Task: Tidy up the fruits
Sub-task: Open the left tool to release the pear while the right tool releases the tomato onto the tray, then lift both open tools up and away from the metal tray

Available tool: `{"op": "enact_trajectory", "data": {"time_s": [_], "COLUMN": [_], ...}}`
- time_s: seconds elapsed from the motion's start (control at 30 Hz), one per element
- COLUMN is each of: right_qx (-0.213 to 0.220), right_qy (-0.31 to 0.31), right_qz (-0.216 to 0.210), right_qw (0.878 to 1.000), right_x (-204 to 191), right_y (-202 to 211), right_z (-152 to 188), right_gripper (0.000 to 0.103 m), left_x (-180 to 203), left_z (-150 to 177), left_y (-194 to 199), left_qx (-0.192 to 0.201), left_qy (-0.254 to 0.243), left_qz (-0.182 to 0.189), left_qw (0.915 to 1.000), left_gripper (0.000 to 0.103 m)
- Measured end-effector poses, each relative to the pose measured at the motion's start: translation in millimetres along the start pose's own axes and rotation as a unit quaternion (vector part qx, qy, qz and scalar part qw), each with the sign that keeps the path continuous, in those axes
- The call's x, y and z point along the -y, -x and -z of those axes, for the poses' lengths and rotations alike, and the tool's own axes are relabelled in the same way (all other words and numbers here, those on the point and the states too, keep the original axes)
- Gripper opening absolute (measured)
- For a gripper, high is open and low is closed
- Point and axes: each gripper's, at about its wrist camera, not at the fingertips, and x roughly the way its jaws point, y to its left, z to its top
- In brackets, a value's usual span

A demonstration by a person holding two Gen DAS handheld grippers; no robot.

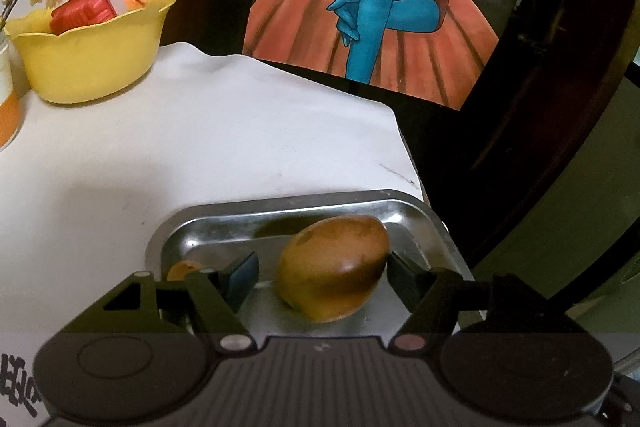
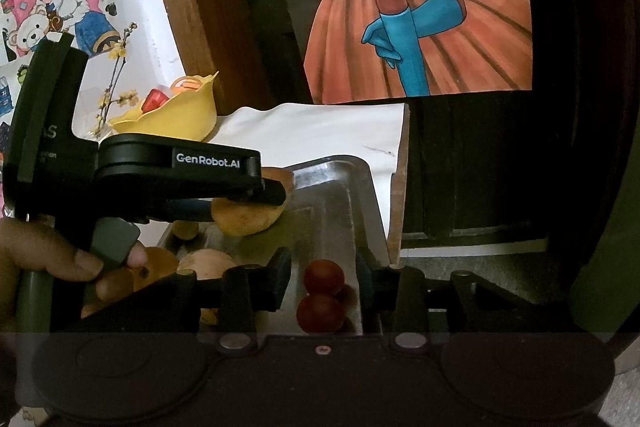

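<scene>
white cloth covers the table [image 1: 224, 131], with a painted orange skirt propped behind and a yellow bowl [image 1: 86, 55] of packaged items at upper left. at lower centre of the left wrist view sits a steel tray [image 1: 224, 227] holding a brownish-yellow mango [image 1: 334, 267]. our left gripper [image 1: 322, 273] is spread around it, one pad touching the mango's right end, the other just clear. in the right wrist view our right gripper [image 2: 324, 281] hangs spread over two small red fruits [image 2: 322, 295] in the tray's lower part, not touching them. we judge the step is grasping the mango: we should centre it, close gently on its widest part, and lift straight so it won't roll.
</scene>
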Motion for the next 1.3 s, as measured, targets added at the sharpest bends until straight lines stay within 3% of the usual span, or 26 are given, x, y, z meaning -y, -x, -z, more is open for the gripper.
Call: {"op": "enact_trajectory", "data": {"time_s": [0.23, 0.3, 0.37, 0.77, 1.0, 1.3], "right_qx": [0.008, 0.013, 0.022, 0.037, 0.051, 0.068], "right_qy": [0.007, 0.009, 0.012, -0.008, -0.012, -0.007], "right_qz": [-0.002, 0.002, 0.012, 0.003, -0.002, -0.007], "right_qw": [1.000, 1.000, 1.000, 0.999, 0.999, 0.998], "right_x": [-4.2, -6.7, -8.3, -6.4, -15.3, -35.0], "right_y": [2.0, 3.6, 6.0, 23.3, 45.5, 80.4], "right_z": [0.7, 0.6, 0.2, -1.8, -3.5, -1.4], "right_gripper": [0.049, 0.063, 0.070, 0.085, 0.097, 0.102], "left_x": [0.1, -0.1, -0.9, -4.1, -7.4, -18.2], "left_z": [-0.2, -0.4, -1.6, -2.5, -1.6, 10.6], "left_y": [4.4, 6.5, 9.3, 32.8, 59.2, 104.1], "left_qx": [0.009, 0.012, 0.015, 0.041, 0.058, 0.081], "left_qy": [0.001, 0.001, 0.002, 0.010, 0.015, 0.018], "left_qz": [-0.005, -0.007, -0.008, -0.019, -0.022, -0.031], "left_qw": [0.9999, 0.9999, 0.9998, 0.9989, 0.9980, 0.9960], "left_gripper": [0.083, 0.086, 0.087, 0.102, 0.102, 0.102]}}
